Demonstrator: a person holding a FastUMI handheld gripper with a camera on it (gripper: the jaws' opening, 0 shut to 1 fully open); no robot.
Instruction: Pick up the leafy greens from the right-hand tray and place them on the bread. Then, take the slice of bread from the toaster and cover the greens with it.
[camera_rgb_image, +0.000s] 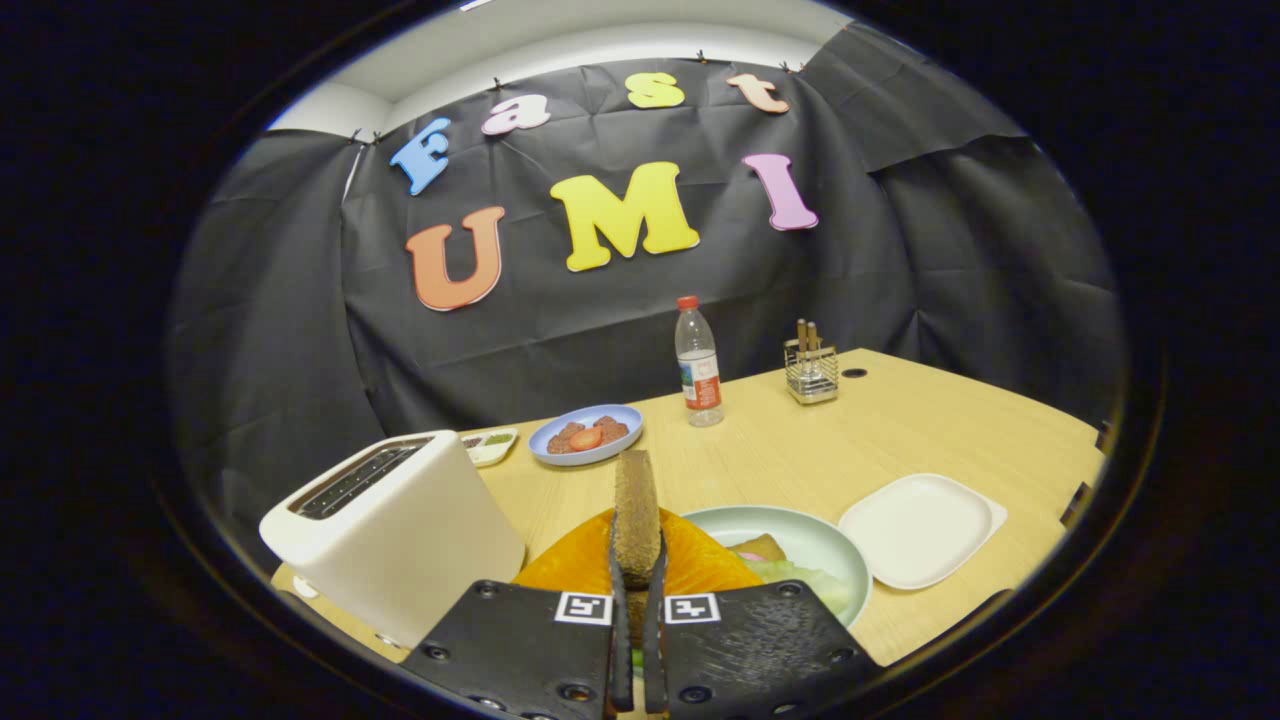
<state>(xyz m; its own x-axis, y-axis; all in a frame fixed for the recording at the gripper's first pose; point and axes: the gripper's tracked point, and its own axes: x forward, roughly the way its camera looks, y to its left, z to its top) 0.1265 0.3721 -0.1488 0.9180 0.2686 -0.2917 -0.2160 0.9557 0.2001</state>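
My gripper (637, 575) is shut on a slice of brown bread (636, 510), held upright on edge between the two fingers and lifted above the table. The white toaster (400, 525) stands just left of the fingers, its slots showing dark on top. Right below and ahead of the fingers lies an orange plate (580, 565), mostly hidden by the gripper. To its right sits a pale green plate (800, 540) with pale leafy greens (800, 575) and a brown piece of food (760, 547) on its near side.
An empty white square tray (920, 530) lies to the right of the green plate. Farther back stand a blue plate with food (587, 435), a small white dish (490, 445), a water bottle (698, 365) and a wire holder (811, 370).
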